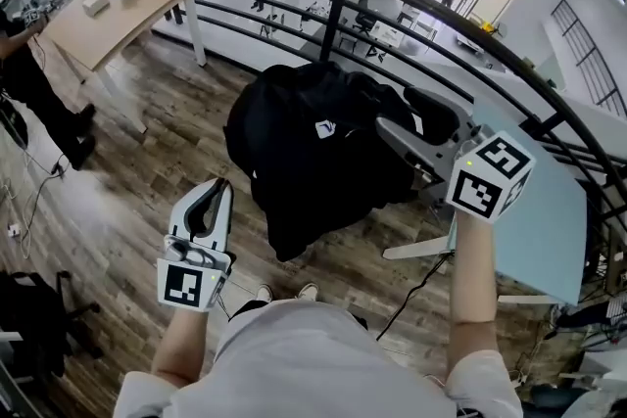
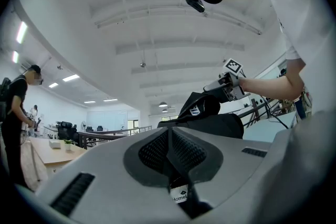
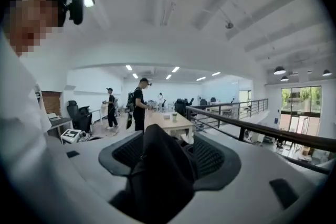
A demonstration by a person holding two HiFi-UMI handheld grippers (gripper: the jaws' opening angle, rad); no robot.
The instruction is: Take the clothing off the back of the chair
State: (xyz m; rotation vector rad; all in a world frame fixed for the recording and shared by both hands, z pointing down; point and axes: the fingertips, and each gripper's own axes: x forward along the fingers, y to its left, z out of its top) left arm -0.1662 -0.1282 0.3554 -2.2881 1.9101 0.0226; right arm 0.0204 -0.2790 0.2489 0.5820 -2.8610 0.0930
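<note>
**Item:** clothing [image 1: 313, 142], black, with a small white label. It is draped over the back of a chair, whose pale base legs [image 1: 416, 250] show beneath it, and it hangs down the near side.

**Handling (judged):** soft, limp and light. It will sag and trail once lifted and is not fragile. The fabric bunches easily, so a thick fold gives a surer hold than a single layer. The best place to take it looks to be the raised collar or hood at the top edge, so it lifts up and off the back.

**Right gripper** [image 1: 397, 127]: at that top edge, jaws standing apart with a fold of the black fabric between them, not clamped flat.

**Left gripper** [image 1: 219, 191]: low, well apart from the garment, jaws together, nothing held.

**Edges:** a dark railing [image 1: 338, 5] is close behind the chair, and a pale blue tabletop [image 1: 549, 230] is just right of it.

**Open room:** bare wood floor [image 1: 147, 132] lies to the left and toward the person, which is the likeliest way to draw the garment clear.
</note>
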